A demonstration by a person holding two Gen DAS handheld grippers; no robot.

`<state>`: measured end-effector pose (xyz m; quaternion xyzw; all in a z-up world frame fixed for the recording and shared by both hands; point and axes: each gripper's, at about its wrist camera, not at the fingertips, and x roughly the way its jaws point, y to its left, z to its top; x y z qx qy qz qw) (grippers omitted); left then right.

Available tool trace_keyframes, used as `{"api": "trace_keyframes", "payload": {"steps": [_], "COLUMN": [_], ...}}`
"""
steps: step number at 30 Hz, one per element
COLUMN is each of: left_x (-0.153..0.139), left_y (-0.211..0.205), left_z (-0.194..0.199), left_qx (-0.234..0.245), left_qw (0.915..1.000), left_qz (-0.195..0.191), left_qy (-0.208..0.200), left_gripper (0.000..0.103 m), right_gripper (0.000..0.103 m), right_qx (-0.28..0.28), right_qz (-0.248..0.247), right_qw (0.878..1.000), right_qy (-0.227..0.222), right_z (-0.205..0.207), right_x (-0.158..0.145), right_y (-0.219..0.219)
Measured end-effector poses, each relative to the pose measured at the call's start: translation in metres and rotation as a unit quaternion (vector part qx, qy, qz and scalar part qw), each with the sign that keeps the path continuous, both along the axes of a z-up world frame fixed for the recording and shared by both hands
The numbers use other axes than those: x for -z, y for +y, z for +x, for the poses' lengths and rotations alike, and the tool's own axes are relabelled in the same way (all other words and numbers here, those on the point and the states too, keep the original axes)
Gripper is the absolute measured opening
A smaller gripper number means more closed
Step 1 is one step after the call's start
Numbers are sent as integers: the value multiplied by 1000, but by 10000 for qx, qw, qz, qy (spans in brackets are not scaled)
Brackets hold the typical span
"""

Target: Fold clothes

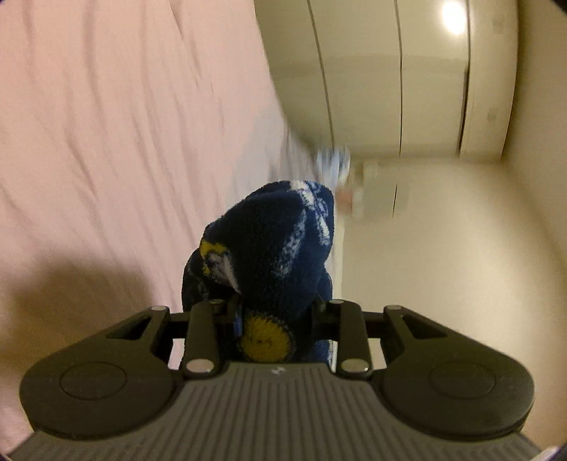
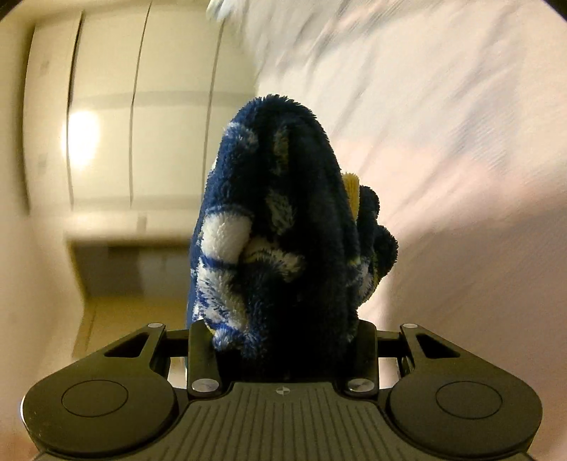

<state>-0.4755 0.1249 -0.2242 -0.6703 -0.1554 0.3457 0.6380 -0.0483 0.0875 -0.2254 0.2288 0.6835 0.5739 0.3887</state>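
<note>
Warm dim indoor light; glare spot (image 1: pixel 453 16) on cabinet doors (image 1: pixel 372 88); background motion-smeared around sharp fleece garment (image 2: pixel 283 220); fisheye bending, dark vignette at corners.

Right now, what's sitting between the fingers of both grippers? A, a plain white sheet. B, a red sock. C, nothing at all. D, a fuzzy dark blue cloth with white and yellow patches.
D: the left gripper and the right gripper are each clamped on a bunch of fuzzy blue cloth with white and yellow markings, which bulges out from between the fingers.
</note>
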Motion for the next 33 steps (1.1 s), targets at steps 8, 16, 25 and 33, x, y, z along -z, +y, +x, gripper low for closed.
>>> {"api": "trace_keyframes", "payload": {"steps": [8,16,25,33], "left_x": [-29,-20,-23,24], "left_y": [-94,-136,-93,-54], "left_z": [-128,-310,-558,-702], "left_qx": [-1942,-2988,-3401,-3823], "left_qw": [9805,9529,9379,9206], "left_qz": [289,484,674,793], "left_qy": [-47,-205,-85,84], "left_gripper": [27,27,28,28], "right_gripper": [40,40,40,40], "right_qx": [-1940,-3080,-3520,-4096], "right_qz": [323,605,766,936], "right_qw": [9805,9495,9328,9074], "right_qy": [40,-16,75,22], "right_z": [-144,-319,-560,-760], "right_x": [-32,-44,-37,34], "right_y": [75,167,267,254]}}
